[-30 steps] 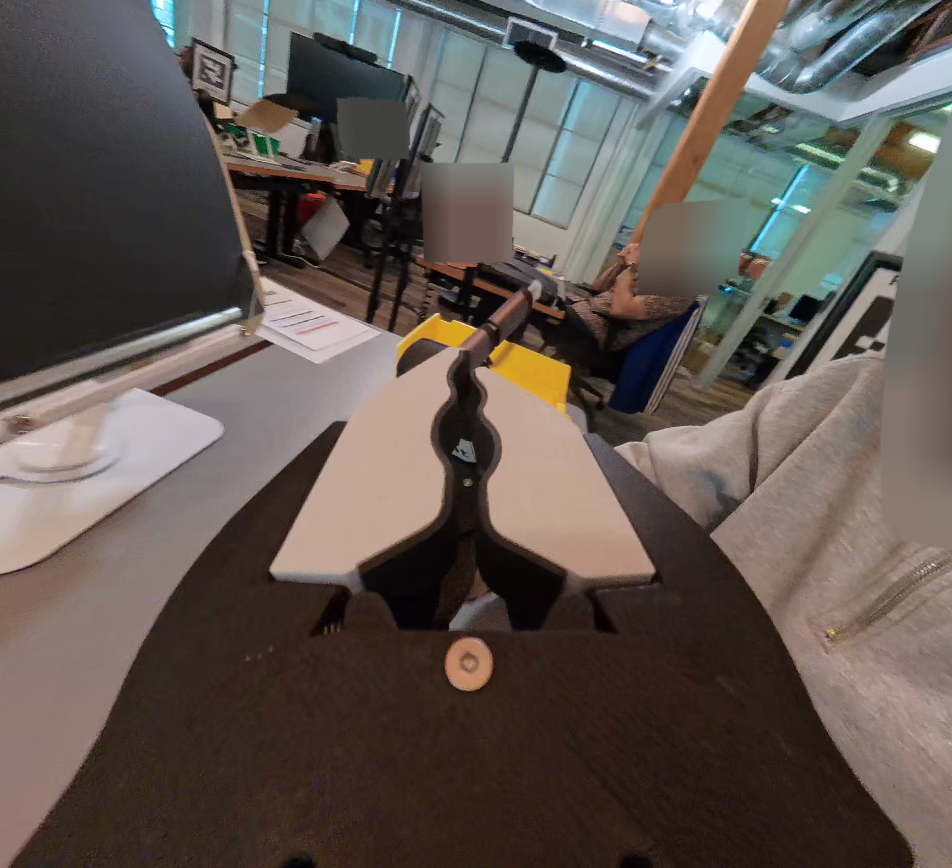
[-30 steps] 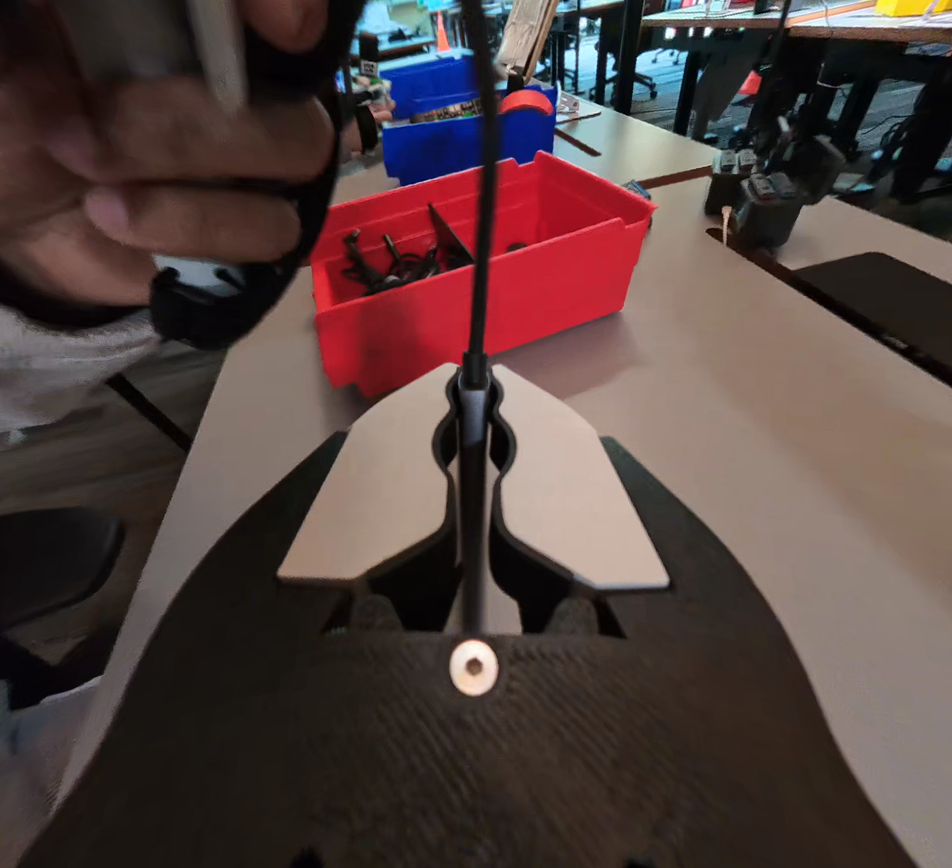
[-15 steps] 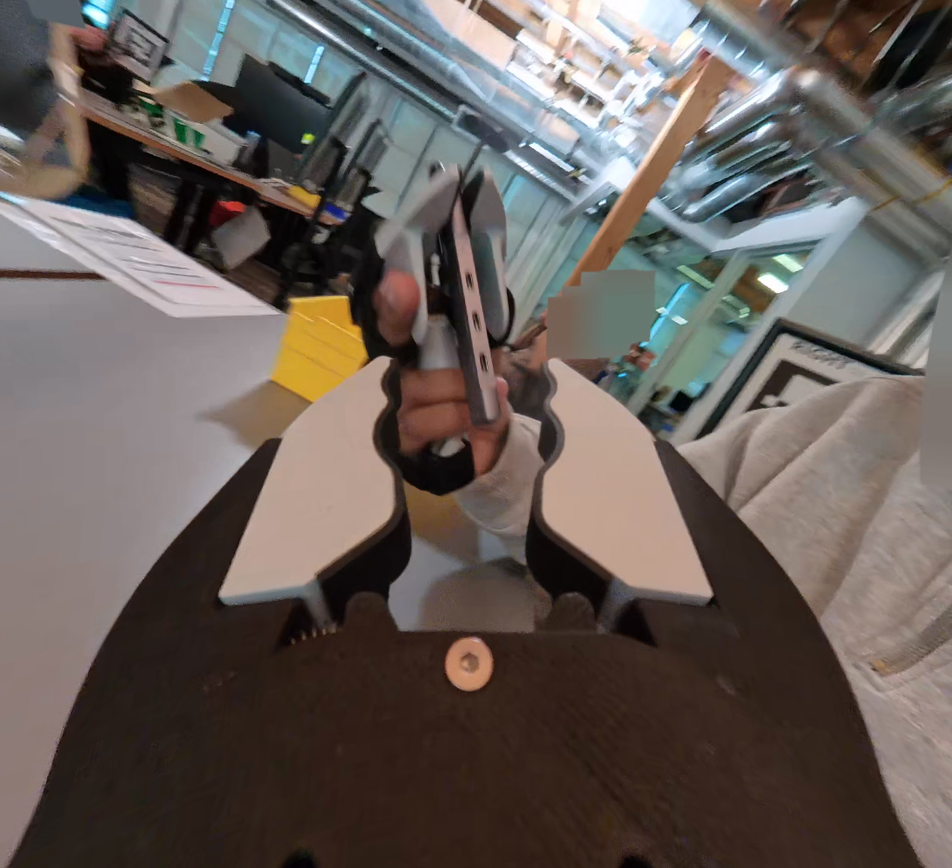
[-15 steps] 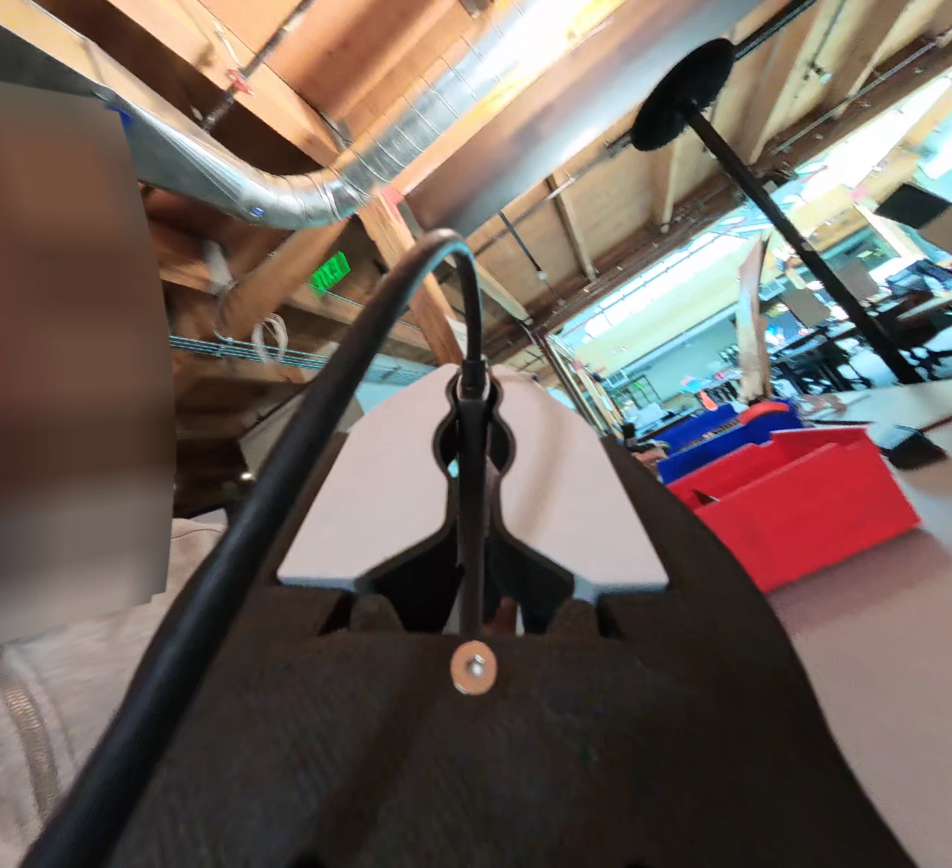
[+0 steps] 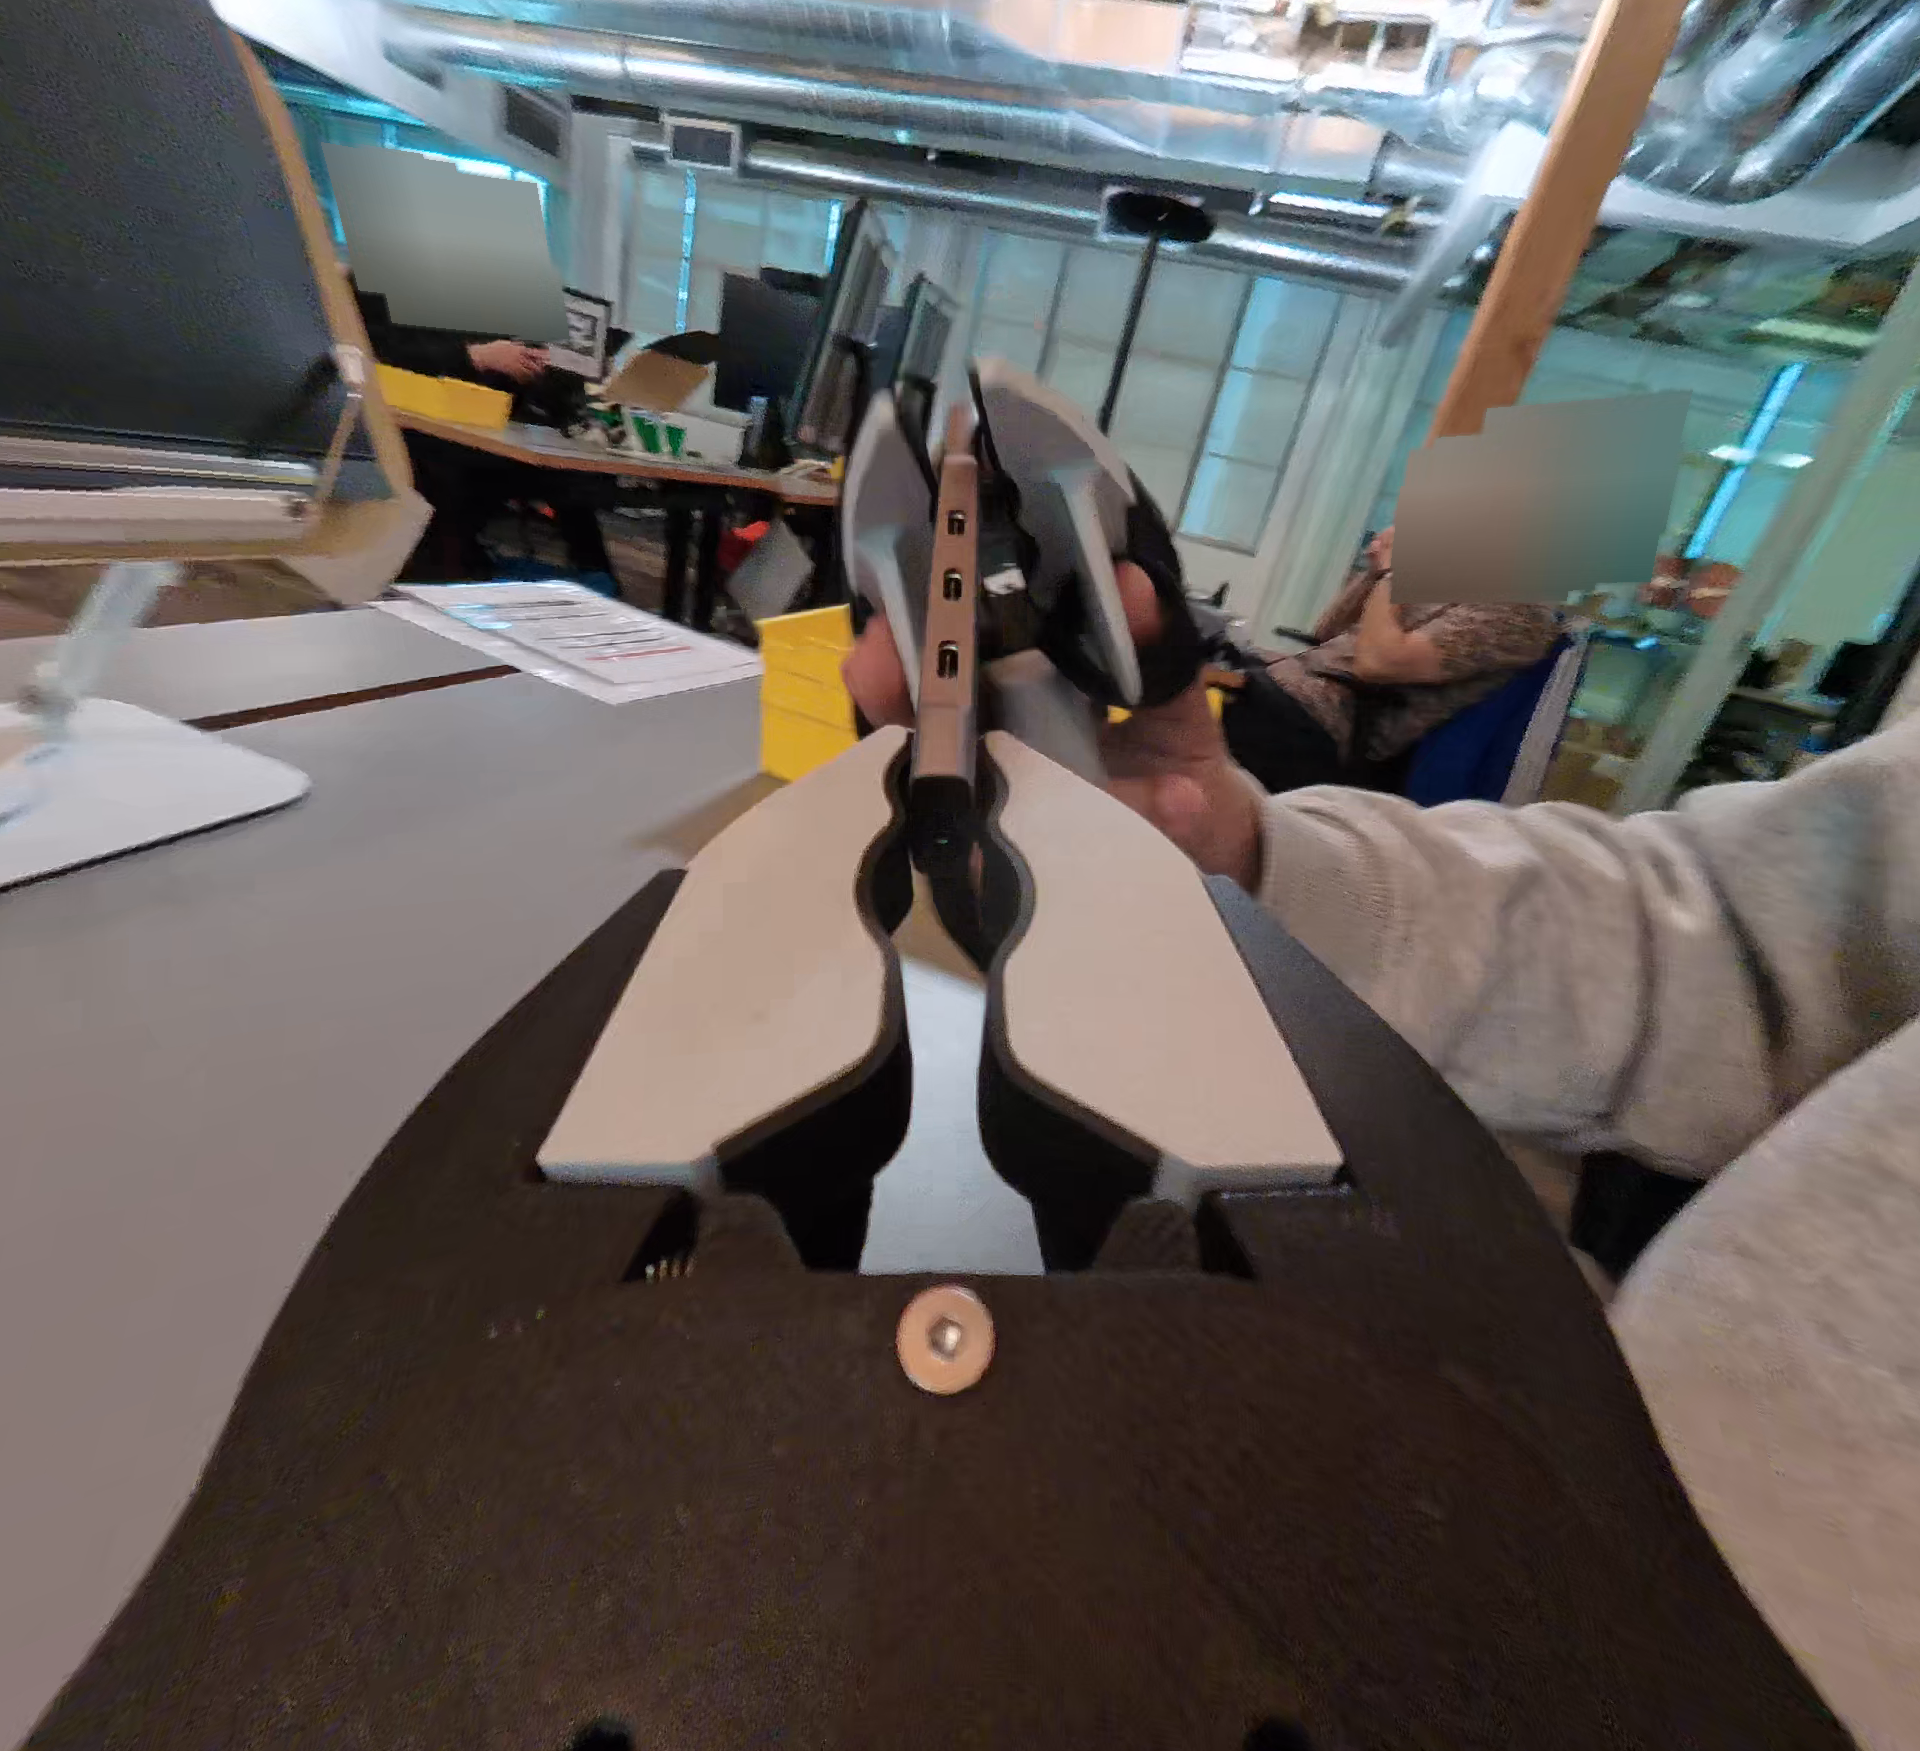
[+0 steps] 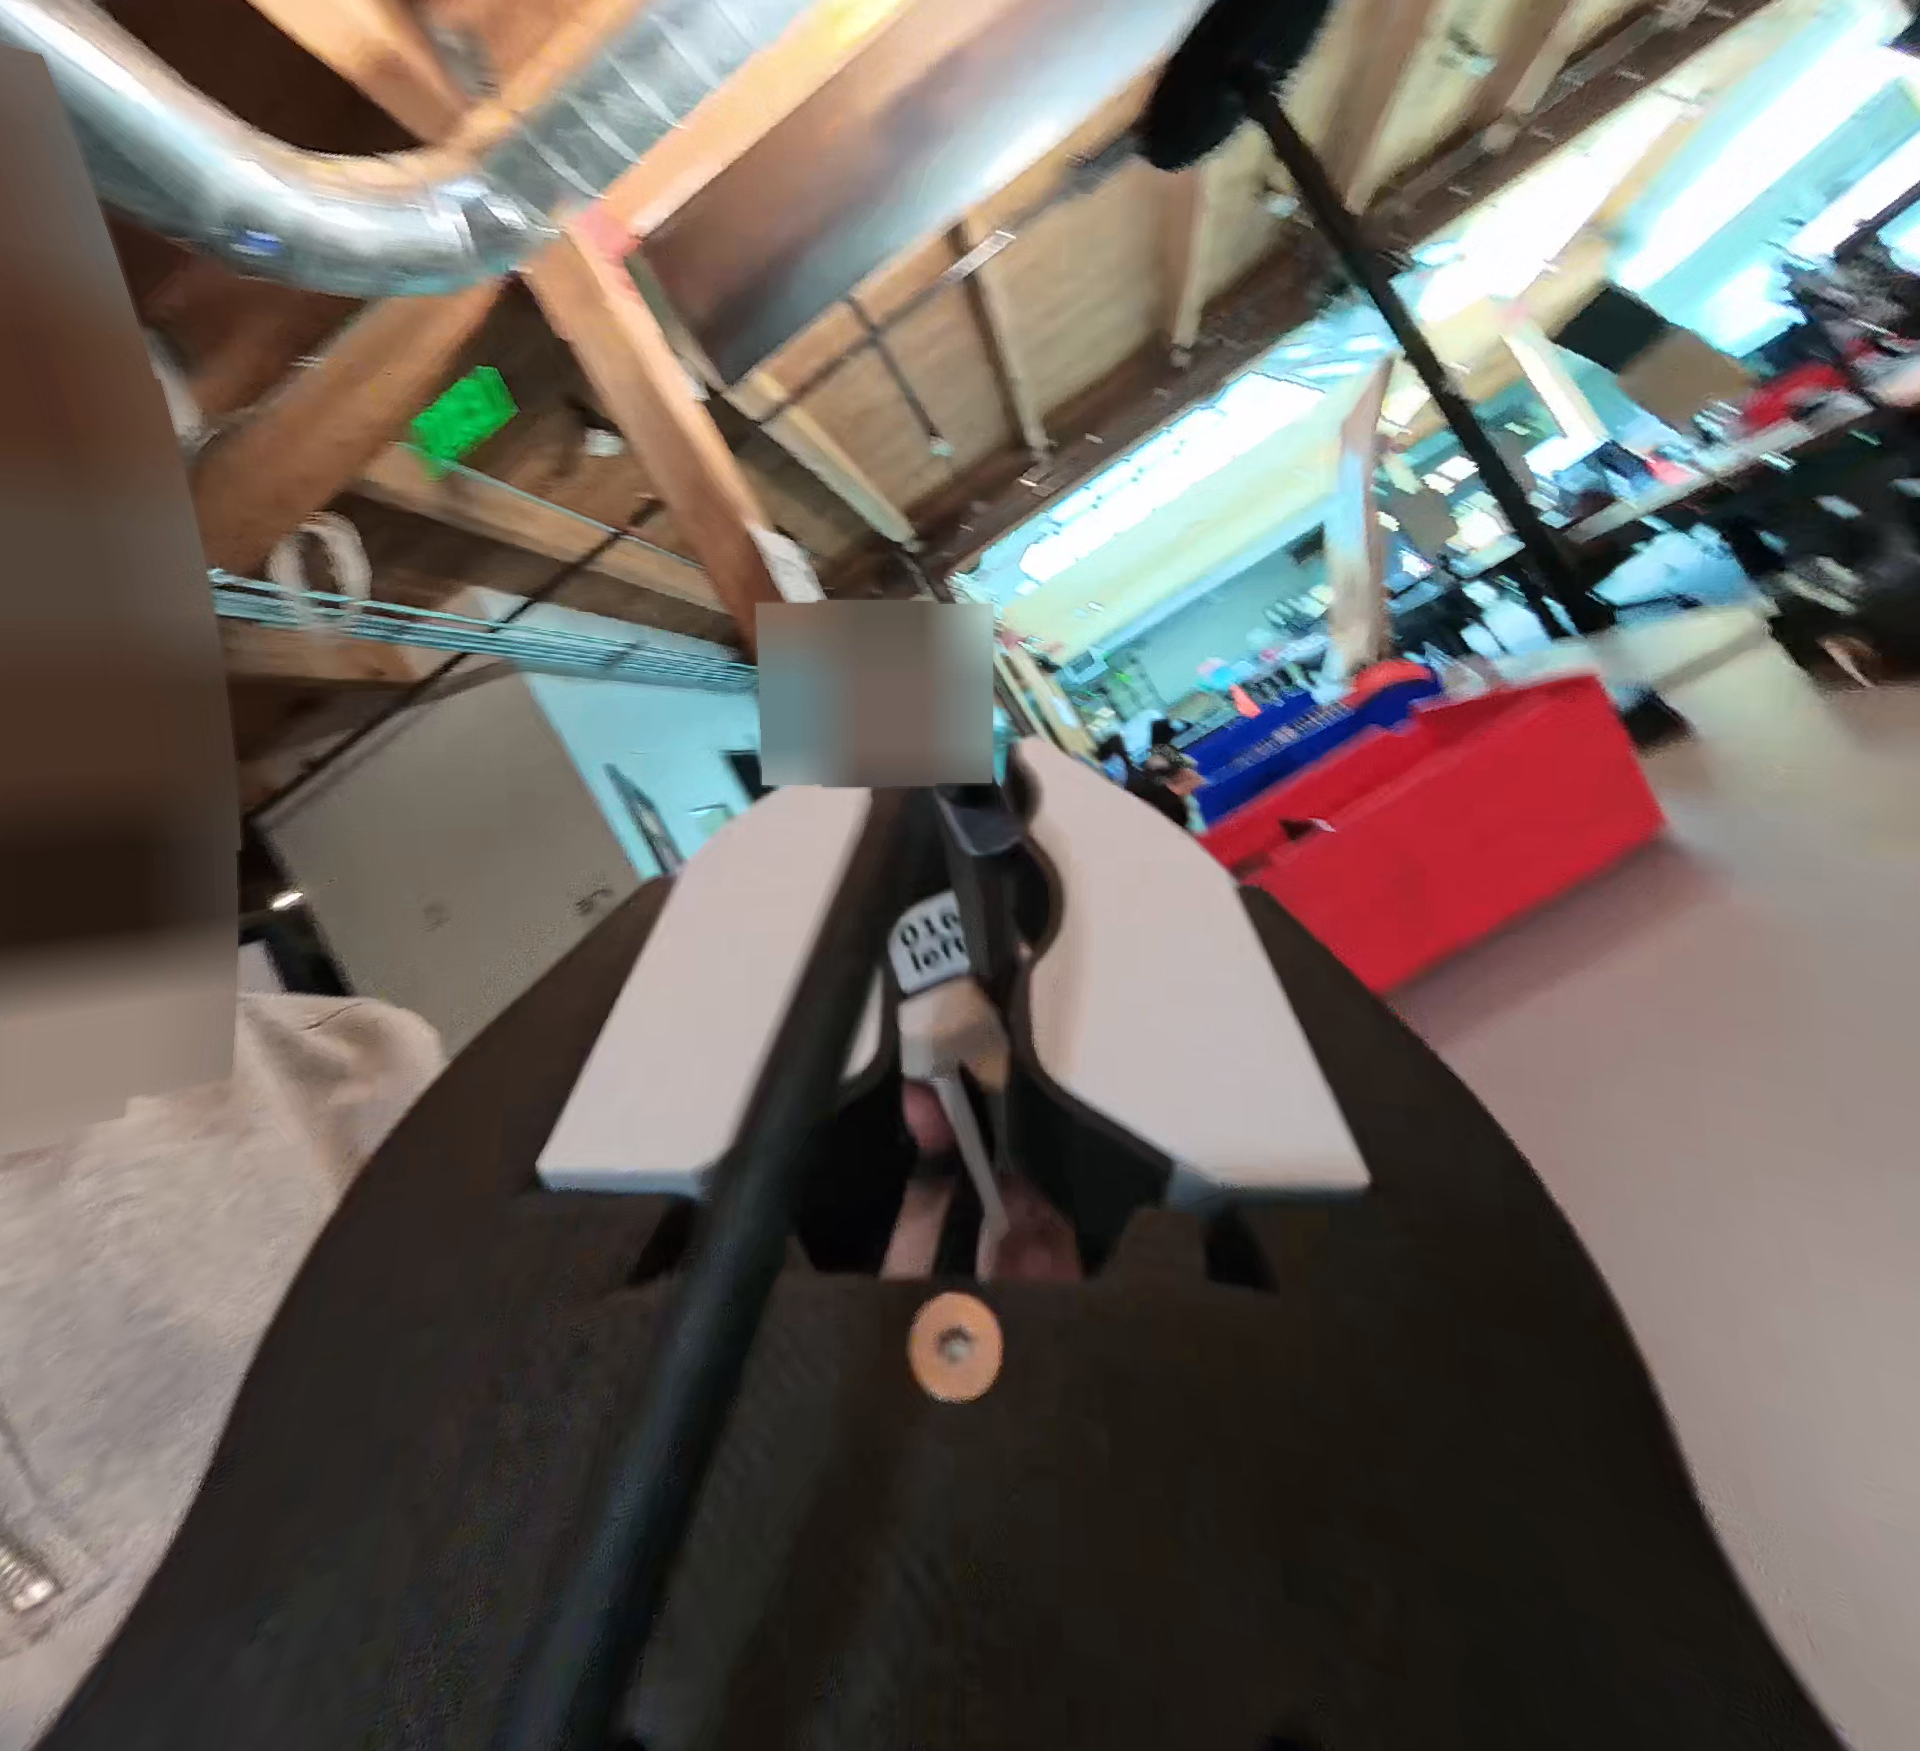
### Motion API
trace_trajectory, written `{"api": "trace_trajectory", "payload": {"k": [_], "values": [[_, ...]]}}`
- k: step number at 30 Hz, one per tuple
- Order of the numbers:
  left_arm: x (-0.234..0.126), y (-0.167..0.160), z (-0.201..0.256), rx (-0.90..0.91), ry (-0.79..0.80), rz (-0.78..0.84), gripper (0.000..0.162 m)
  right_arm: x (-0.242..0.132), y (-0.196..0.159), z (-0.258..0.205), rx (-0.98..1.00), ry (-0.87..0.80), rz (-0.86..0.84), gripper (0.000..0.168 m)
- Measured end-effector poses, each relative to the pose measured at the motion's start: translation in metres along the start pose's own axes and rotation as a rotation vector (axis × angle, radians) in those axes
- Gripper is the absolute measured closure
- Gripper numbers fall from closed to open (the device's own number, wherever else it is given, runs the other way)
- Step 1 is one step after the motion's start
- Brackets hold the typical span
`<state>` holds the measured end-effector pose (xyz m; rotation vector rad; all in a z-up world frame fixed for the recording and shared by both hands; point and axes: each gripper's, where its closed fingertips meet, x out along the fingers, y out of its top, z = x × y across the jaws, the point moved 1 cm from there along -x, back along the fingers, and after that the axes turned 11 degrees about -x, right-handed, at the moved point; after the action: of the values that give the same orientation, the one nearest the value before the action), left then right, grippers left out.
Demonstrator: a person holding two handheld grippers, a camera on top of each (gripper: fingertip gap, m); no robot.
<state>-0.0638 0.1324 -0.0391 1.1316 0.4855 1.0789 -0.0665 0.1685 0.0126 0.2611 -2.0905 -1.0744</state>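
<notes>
- Grip, left side: we see the left hand-held gripper [image 5: 940,761] with its fingers drawn nearly together on the lower end of a slim grey USB hub [image 5: 951,579], and they appear to pinch it.
- Hub position: it stands almost upright in the air above the grey bench [image 5: 312,922], ports facing us.
- Grip, right side: the right hand-held gripper [image 5: 961,423], carried by a hand [image 5: 1174,766], straddles the hub's upper end. In its own view [image 6: 945,808] a gap shows between the fingers, so we cannot tell whether they clamp.
- Cable: a black cable [image 6: 748,1182] runs back across the right gripper's body.
- Surroundings: a yellow bin [image 5: 800,683] and a monitor stand [image 5: 125,766] lie beyond, and a red bin [image 6: 1455,828] sits on the bench.
</notes>
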Motion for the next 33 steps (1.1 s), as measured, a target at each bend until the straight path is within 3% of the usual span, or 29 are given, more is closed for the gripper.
{"api": "trace_trajectory", "payload": {"k": [5,9,16,20,26,30,33], "values": [[-0.006,-0.002,-0.005,0.166,0.062,-0.039,0.155,-0.031,-0.043,0.006,0.115,-0.201,-0.095,0.121],[0.003,-0.009,0.009,0.281,0.061,-0.067,0.155,-0.041,-0.073,-0.006,0.191,-0.242,-0.156,0.116],[0.007,-0.014,0.017,0.445,0.108,-0.090,0.156,-0.054,-0.054,0.002,0.295,-0.222,-0.037,0.115],[0.009,-0.017,0.020,0.510,0.128,-0.089,0.156,-0.058,-0.059,0.008,0.355,-0.218,-0.053,0.113],[0.001,-0.004,0.016,0.414,0.134,-0.023,0.155,-0.046,-0.096,0.003,0.494,-0.151,-0.195,0.113],[-0.014,0.013,0.014,0.182,0.067,0.089,0.155,-0.036,-0.122,-0.006,0.589,-0.080,-0.314,0.117],[-0.029,0.030,0.020,0.033,-0.013,0.183,0.155,-0.030,-0.122,-0.001,0.568,-0.091,-0.296,0.120]]}}
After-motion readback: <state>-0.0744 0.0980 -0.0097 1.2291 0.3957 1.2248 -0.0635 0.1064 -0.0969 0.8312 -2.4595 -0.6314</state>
